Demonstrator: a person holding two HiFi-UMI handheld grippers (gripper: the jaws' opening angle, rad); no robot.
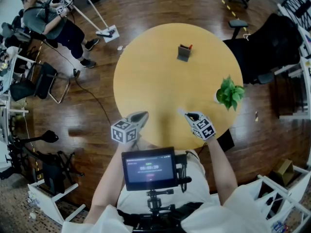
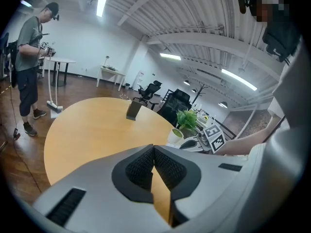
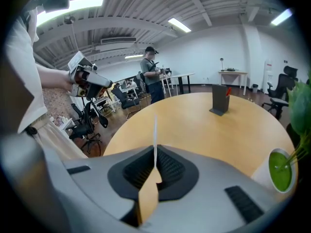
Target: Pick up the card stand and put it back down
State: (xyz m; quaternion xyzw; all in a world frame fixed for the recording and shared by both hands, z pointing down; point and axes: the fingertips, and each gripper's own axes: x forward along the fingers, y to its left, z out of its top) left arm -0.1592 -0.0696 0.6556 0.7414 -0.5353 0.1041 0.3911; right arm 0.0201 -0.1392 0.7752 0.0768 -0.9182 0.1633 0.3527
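Observation:
The card stand (image 1: 184, 53), a dark grey upright block with a red bit on top, stands on the far side of the round yellow table (image 1: 146, 81). It also shows in the left gripper view (image 2: 133, 109) and the right gripper view (image 3: 220, 100). Both grippers hover over the table's near edge, well short of the stand. My left gripper (image 1: 142, 115) (image 2: 153, 152) is shut with nothing in it. The right gripper (image 1: 183, 113) (image 3: 155, 154) is shut on a thin white card (image 3: 155, 130), seen edge-on and sticking up past the jaw tips.
A potted green plant (image 1: 229, 93) (image 2: 187, 120) sits at the table's right edge, close to my right gripper. Another person (image 1: 48, 21) (image 3: 150, 79) stands off beyond the table's left side. Office chairs (image 1: 272, 47) and desks ring the table on the wooden floor.

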